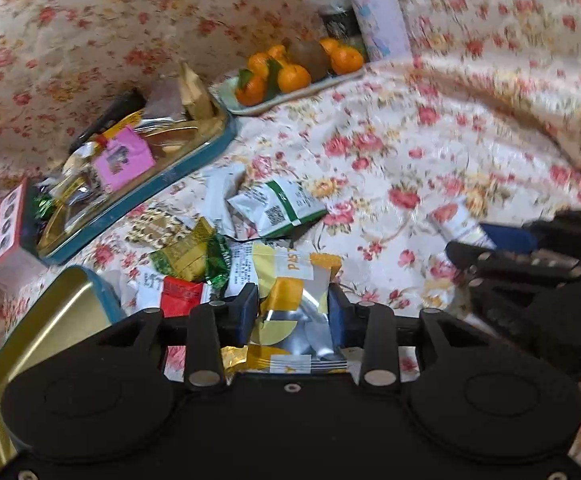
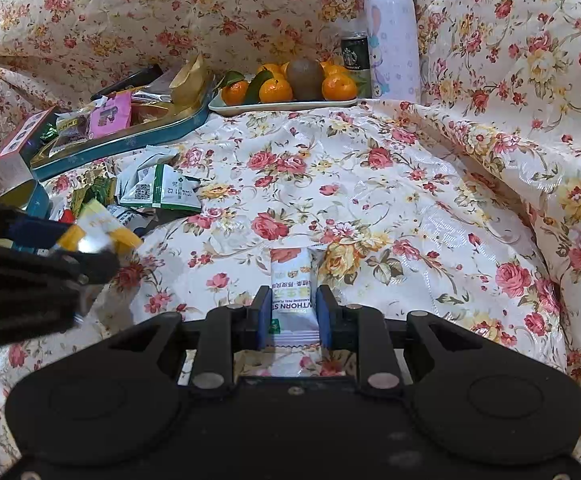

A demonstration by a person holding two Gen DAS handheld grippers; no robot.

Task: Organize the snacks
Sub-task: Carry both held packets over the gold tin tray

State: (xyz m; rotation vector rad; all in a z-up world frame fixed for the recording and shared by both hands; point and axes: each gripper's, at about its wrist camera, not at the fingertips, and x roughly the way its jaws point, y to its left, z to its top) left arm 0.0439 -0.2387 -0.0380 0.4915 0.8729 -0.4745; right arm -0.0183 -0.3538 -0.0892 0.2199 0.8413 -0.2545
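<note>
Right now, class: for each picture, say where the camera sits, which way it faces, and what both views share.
Left wrist: sits on the left tool, faces down at the snack pile; its fingers grip a yellow packet.
Right wrist: sits on the right tool, faces down at the floral cloth; its fingers pinch a white snack bar.
Shared: teal tin, plate of oranges; each sees the other tool.

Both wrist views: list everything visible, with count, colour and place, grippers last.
Tin tray: one, teal and gold, left rear, holding snacks.
Loose snack packets: several, mixed colours, before the tray.
Fruit plate: one, pale, rear centre, with oranges.
Bottle: one, lilac, rear.
Can: one, dark, beside the bottle.
Left gripper: around a yellow-silver packet.
Right gripper: shut on a white packet.
</note>
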